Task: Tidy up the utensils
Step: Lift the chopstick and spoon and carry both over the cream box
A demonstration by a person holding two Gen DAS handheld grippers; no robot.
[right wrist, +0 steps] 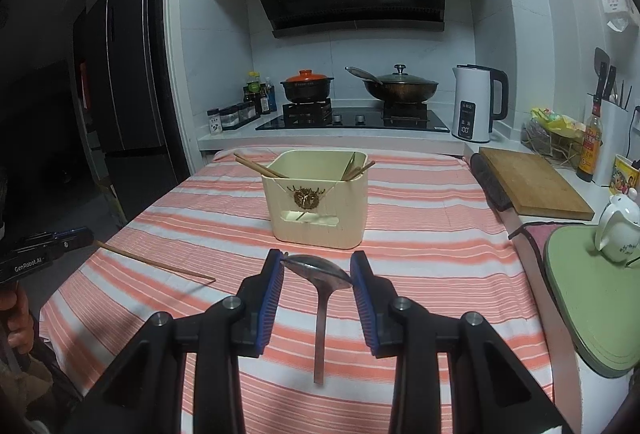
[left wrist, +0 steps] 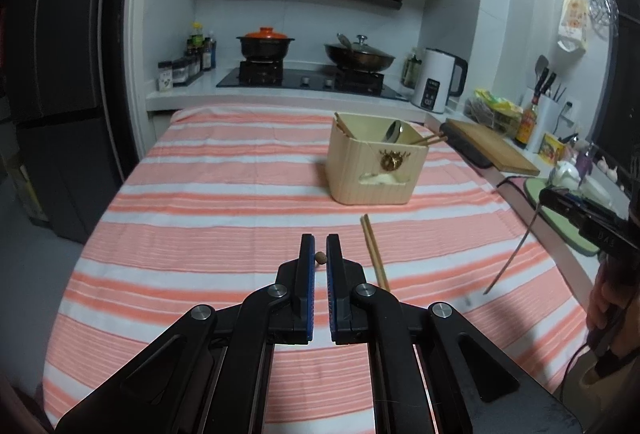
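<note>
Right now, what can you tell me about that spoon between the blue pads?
The spoon looks like shiny grey metal, with an oval bowl and a long slim handle pointing back toward the camera. Its bowl sits crosswise between the right gripper's blue-padded fingers, both pads touching its edges. It hangs above the striped cloth, before the cream box.

Dim indoor light, sharp centre, fisheye-warped dark edges.

Both your grippers hover low, each gripping something.
Left gripper (left wrist: 320, 254) pinches a chopstick (right wrist: 156, 262); right gripper (right wrist: 318, 270) clamps what seems a spoon bowl (right wrist: 316, 270).
</note>
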